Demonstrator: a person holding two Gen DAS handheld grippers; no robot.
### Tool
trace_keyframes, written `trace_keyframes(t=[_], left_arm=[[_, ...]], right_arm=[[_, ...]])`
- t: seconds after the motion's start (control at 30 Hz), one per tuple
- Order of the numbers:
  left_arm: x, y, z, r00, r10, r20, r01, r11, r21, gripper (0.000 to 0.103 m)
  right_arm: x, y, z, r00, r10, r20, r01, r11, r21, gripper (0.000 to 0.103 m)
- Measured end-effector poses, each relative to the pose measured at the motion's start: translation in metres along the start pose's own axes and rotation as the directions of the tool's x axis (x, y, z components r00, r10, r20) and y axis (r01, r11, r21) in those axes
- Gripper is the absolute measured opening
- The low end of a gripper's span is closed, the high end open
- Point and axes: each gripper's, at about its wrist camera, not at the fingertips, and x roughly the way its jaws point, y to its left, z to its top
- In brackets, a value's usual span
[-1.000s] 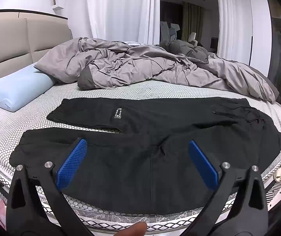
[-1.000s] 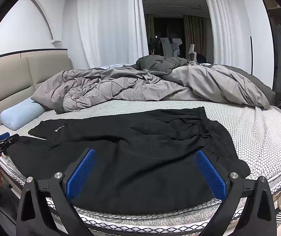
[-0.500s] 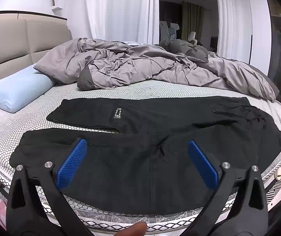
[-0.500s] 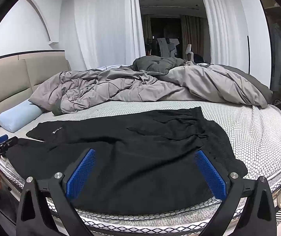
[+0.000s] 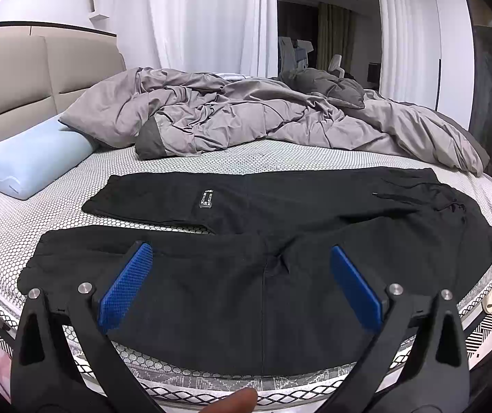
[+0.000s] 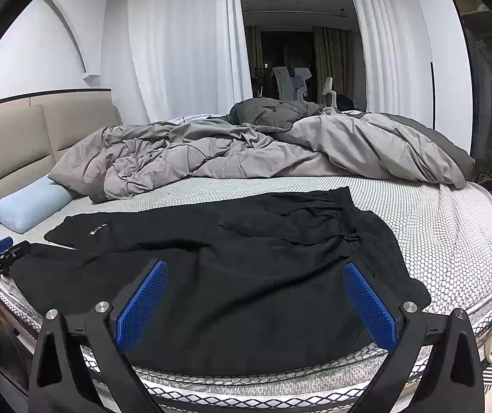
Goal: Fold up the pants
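Black pants (image 5: 280, 275) lie spread flat across the bed's (image 5: 56, 213) near edge, both the left hand-held gripper (image 5: 241, 285) and right hand-held gripper (image 6: 254, 304) hovering with jaws apart; a shallow pinch could grab one fabric layer, skewing the fold.

Bare mattress (image 5: 211, 161) lies open between the black pants (image 5: 280, 275) and the heaped grey duvet (image 5: 246, 120) that blocks the far side, with a blue pillow (image 5: 29, 165) crowding the headboard end.
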Motion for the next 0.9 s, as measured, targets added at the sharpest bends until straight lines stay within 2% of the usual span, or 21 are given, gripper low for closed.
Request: trace_keyframes(t=[0.9], left_arm=[[0.0001, 0.0015, -0.0004, 1.0, 0.003, -0.001, -0.003, 1.0, 0.004, 0.102]], right_arm=[[-0.0023, -0.0019, -0.0018, 1.0, -0.008, 0.0, 0.008, 1.0, 0.0, 0.103]])
